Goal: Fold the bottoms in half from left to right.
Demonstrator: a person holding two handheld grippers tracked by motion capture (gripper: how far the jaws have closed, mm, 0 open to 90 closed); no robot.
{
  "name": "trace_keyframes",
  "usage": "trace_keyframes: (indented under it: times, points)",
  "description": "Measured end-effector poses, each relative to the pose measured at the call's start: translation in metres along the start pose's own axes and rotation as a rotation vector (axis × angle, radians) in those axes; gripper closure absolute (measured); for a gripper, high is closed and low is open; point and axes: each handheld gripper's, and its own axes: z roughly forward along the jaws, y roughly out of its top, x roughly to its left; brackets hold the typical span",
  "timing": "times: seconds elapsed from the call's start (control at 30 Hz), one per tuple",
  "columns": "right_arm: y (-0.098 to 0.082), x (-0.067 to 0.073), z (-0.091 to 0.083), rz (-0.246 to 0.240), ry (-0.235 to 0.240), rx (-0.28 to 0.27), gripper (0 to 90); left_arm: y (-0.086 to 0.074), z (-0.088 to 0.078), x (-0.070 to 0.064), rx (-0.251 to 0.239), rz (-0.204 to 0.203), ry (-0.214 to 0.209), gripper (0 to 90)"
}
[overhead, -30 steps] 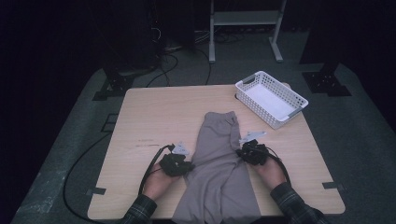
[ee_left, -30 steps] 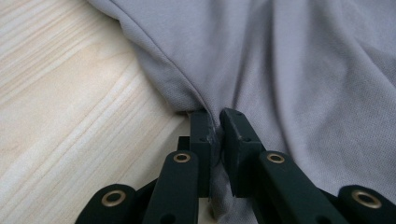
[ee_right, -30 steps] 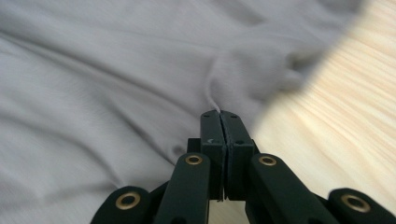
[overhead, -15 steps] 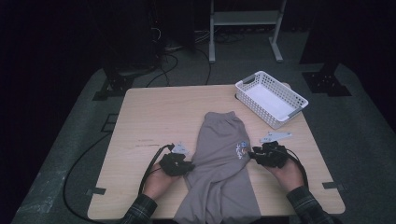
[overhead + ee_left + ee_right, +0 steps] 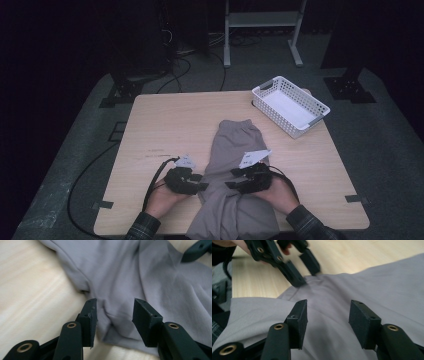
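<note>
Both jaw sets have just been opening and stand apart, gripping nothing. The left gripper (image 5: 114, 315) straddles a fold at the near edge of the grey trousers (image 5: 235, 150); the right gripper (image 5: 328, 320) hovers over their flat middle. The cloth looks soft, light and limp: pinch a doubled fold or seam.

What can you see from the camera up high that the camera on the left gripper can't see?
The high view takes in the white basket at the far right of the table, the person's hands, the cables and the dark floor around. The left gripper view gives the close look: the left gripper with its jaws apart, having just been opening, and a fold of the grey trousers between them, unpinched. Both share the trousers, the wooden tabletop and part of the right gripper, which peeks in at the top right corner of the left gripper view.
</note>
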Motion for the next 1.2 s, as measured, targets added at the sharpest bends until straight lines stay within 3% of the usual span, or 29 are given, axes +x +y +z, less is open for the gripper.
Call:
trace_keyframes:
  times: [0.07,0.17,0.23,0.3,0.37,0.47,0.63,0.7,0.8,0.97,1.13,1.2]
  points:
    - [0.002,0.003,0.011,-0.017,0.019,0.021,46.1,0.000,0.006,-0.001,0.020,0.026,0.028,57.8]
    - [0.001,0.007,0.027,-0.041,0.050,0.074,45.0,0.001,0.007,-0.003,0.046,0.068,0.061,80.9]
    - [-0.001,0.010,0.034,-0.064,0.068,0.117,45.0,0.002,0.006,-0.003,0.053,0.074,0.059,87.0]
    - [-0.004,0.012,0.039,-0.084,0.065,0.157,53.1,0.003,0.003,-0.003,0.051,0.089,0.075,88.1]
    - [-0.006,0.014,0.038,-0.109,0.057,0.161,68.8,0.005,-0.003,-0.001,0.029,0.083,0.078,88.4]
    - [-0.007,0.016,0.028,-0.137,0.021,0.160,84.8,0.006,-0.015,0.004,-0.020,0.055,0.096,88.4]
    - [-0.017,0.014,0.006,-0.135,0.003,0.146,88.5,0.000,-0.030,0.017,-0.030,0.013,0.126,88.3]
    - [-0.024,0.013,-0.003,-0.126,-0.002,0.155,88.5,-0.004,-0.031,0.023,-0.016,-0.013,0.123,88.3]
    - [-0.039,0.012,-0.018,-0.113,-0.004,0.169,88.9,-0.008,-0.027,0.026,0.014,-0.019,0.125,88.1]
    - [-0.068,0.011,-0.045,-0.054,-0.017,0.195,89.0,-0.007,-0.020,0.022,0.052,0.002,0.139,87.8]
    - [-0.087,0.016,-0.061,-0.030,0.007,0.206,87.4,-0.008,-0.016,0.019,0.071,-0.004,0.115,86.4]
    - [-0.088,0.014,-0.066,-0.026,0.001,0.207,72.2,-0.008,-0.016,0.018,0.068,-0.007,0.114,85.2]
